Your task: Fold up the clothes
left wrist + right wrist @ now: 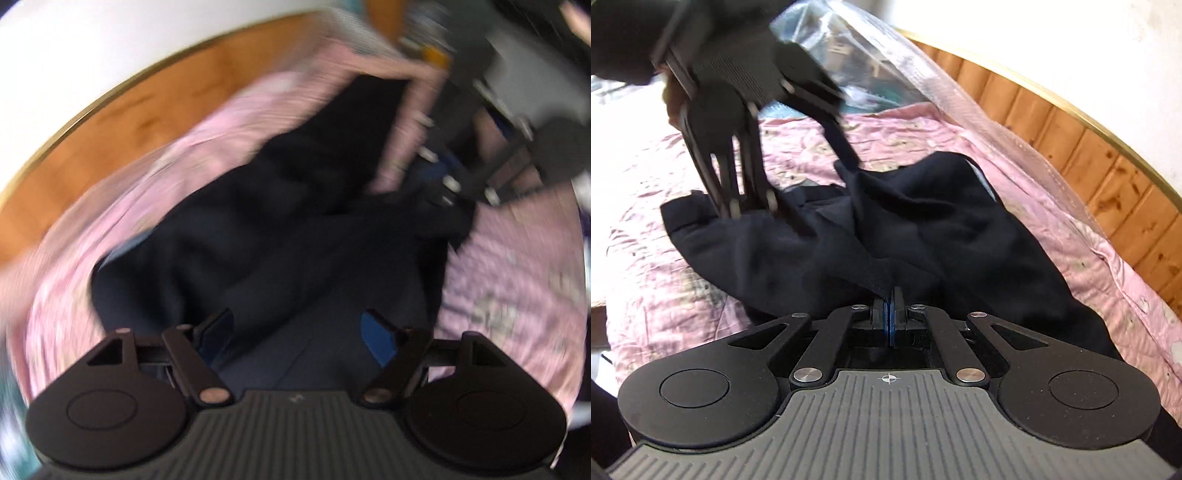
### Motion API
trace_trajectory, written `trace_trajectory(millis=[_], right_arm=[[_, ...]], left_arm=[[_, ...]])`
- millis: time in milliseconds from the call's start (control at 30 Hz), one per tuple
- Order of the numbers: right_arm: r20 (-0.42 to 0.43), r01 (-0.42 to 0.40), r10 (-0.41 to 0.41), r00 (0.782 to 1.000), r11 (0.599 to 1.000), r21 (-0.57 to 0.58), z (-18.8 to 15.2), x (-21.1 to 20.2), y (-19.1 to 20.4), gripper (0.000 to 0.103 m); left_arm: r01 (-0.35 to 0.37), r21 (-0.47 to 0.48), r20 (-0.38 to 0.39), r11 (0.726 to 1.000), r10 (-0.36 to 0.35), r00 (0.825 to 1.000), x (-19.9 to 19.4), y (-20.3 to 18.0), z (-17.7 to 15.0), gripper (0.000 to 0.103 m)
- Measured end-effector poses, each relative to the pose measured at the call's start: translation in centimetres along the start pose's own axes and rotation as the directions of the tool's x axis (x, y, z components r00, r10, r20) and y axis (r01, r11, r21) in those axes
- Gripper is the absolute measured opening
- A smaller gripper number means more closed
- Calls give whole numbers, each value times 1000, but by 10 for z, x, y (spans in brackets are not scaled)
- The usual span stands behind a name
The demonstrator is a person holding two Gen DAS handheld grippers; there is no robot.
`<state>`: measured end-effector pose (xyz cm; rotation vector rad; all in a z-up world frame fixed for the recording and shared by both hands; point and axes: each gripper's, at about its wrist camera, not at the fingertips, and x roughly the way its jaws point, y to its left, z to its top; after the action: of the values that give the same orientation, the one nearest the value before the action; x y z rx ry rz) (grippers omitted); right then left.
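Garment bunched on bed; we pinch its strap with right hand-held gripper for tension, left hand-held gripper spread wide, empty.

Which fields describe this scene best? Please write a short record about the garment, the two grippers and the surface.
garment: dark navy garment, crumpled, not yet folded, lying on the bed
surface: pink patterned bedsheet
right gripper: shut on a strap-like edge of the garment, at the near side
left gripper: open, above the dark fabric, nothing between its fingers; its view is motion-blurred
behind: wooden headboard with a gold rim, clear plastic bag near it
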<state>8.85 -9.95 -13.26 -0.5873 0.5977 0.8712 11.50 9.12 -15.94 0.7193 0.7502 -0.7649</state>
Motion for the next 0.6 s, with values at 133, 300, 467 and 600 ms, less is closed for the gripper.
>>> trace_trajectory(millis=[133, 300, 467, 600], right_arm=[[13, -18, 18, 1000, 999, 29, 0, 1, -7, 0], [5, 18, -19, 1000, 988, 151, -13, 4, -15, 36], [-137, 174, -139, 981, 941, 289, -88, -36, -38, 66], [-305, 325, -217, 927, 870, 371, -160, -68, -61, 69]], left_arm=[[50, 140, -64, 989, -41, 997, 34, -26, -2, 54], [-30, 18, -78, 999, 32, 996, 32, -9, -7, 1], [-212, -274, -34, 938, 211, 977, -39, 51, -31, 2], [-260, -354, -77, 898, 249, 965, -50, 67, -48, 1]])
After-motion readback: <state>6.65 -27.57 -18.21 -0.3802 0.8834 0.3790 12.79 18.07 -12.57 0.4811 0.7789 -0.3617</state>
